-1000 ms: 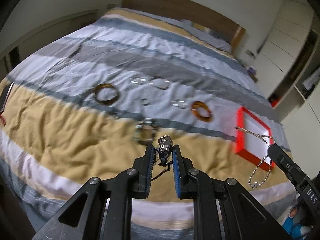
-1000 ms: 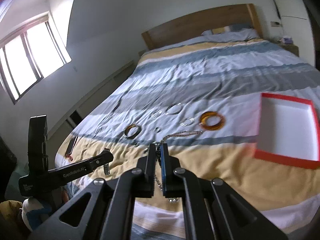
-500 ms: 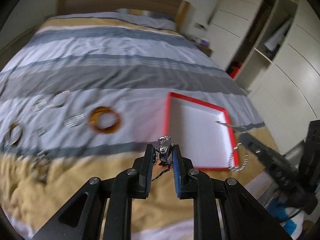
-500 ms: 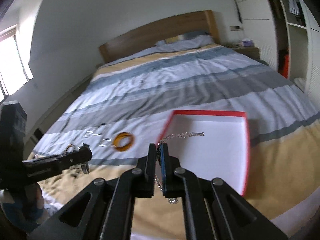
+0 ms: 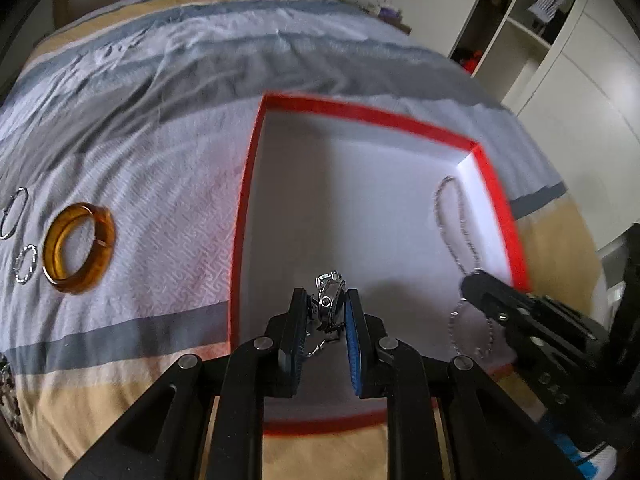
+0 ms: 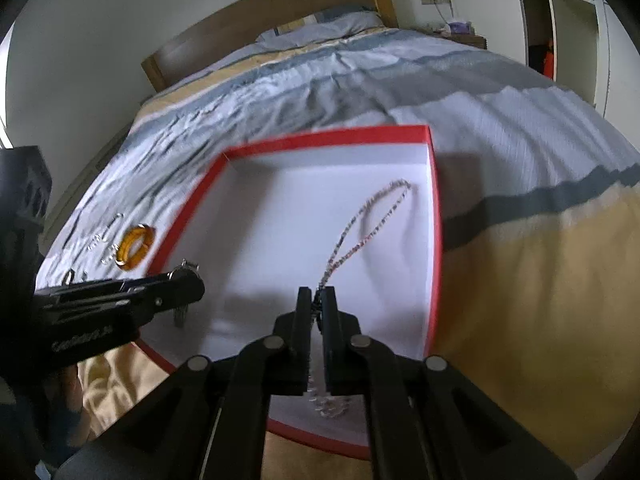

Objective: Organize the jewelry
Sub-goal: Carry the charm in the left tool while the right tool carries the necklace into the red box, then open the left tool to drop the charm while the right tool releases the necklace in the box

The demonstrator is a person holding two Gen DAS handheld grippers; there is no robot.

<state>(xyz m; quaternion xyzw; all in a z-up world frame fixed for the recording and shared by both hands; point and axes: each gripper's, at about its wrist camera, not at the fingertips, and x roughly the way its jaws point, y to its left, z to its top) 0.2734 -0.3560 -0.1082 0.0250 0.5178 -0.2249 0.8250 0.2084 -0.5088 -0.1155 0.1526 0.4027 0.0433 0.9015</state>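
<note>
Left wrist view, left edge of frame: two thin silver wire rings (image 5: 15,213) and (image 5: 26,264) are seen lying on the striped grey, white and tan bed cover (image 5: 168,168). Just right of them a translucent amber bangle (image 5: 78,248) is lying flat, also on the cover. A dark blurred cluster at the lower left edge cannot be identified. None of these are boxed yet, so most of the sorting is judged still to do.

Centre of frame: a shallow red-rimmed cardboard box with white inside (image 5: 244,184) is set on the cover. No loose item is seen lying free on its floor.

Lower centre: the left gripper (image 5: 327,308) is held above the box's near half, fingers clamped on a silver metal wristwatch (image 5: 330,292); its band is seen dangling below the pads. Whether the watch touches the box floor cannot be told.

Right of frame: the right gripper (image 5: 474,280) is seen pinched fully together on a silver bead-chain necklace (image 5: 452,216). In the right wrist view the far loop (image 6: 372,216) is stretched into the box's right half, apparently laid on the white floor, and the tail is hanging beneath the fingers.

Judgement: two pieces are at the box but not released; both drops are pending, then the rings and bangle remain.
</note>
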